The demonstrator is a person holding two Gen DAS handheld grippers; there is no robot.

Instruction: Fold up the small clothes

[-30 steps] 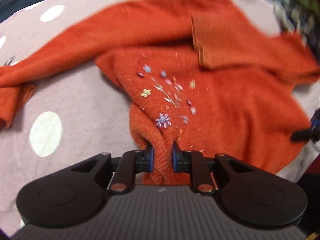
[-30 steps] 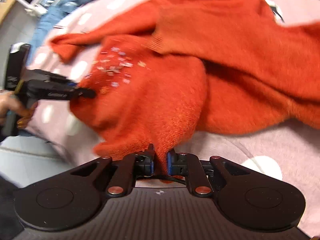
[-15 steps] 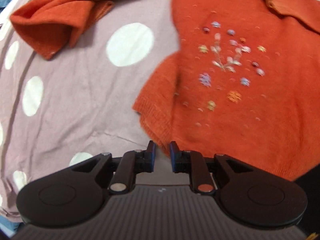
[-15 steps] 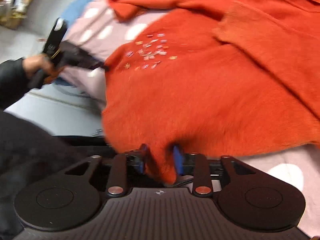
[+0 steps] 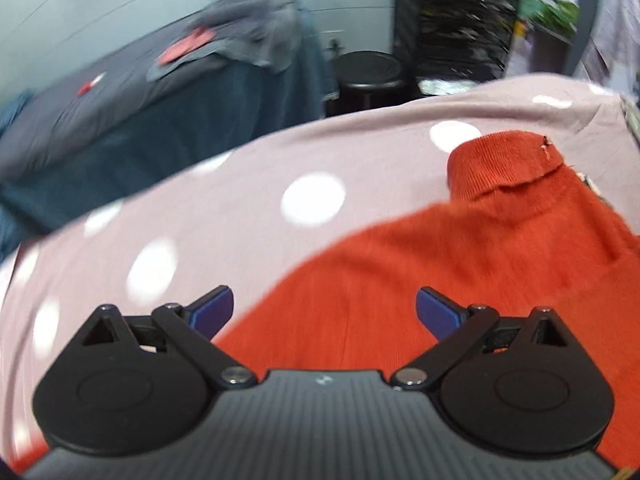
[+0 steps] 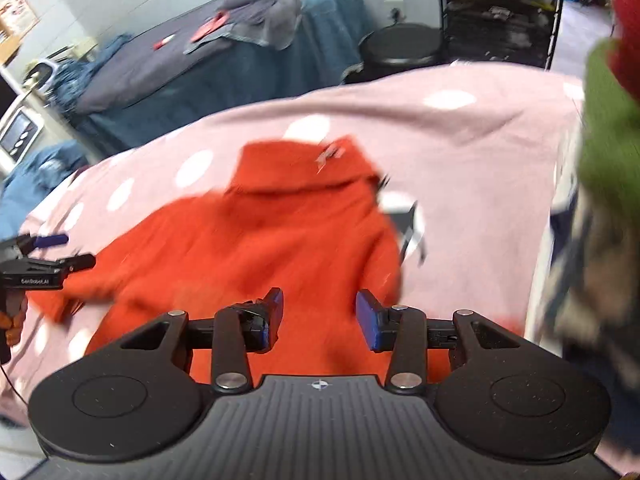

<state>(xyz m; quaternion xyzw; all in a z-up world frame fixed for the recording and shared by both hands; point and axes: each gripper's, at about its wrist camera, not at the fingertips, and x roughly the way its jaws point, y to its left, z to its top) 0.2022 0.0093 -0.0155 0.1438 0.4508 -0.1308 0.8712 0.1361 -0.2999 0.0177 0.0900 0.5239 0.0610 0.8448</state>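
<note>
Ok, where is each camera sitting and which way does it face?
Left wrist: on the left hand-held gripper, looking down over the orange knit sweater; jaws open.
Right wrist: on the right hand-held gripper, over the same sweater; left gripper at its left edge.
Shared: sweater, pink polka-dot cloth.

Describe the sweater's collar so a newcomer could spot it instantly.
Start at the pink cloth with white dots covering the table; the orange sweater lies spread on it. At the sweater's far end sits the collar, a ribbed band turned over, carrying a small pale tag, unlike the fuzzy knit below it.
</note>
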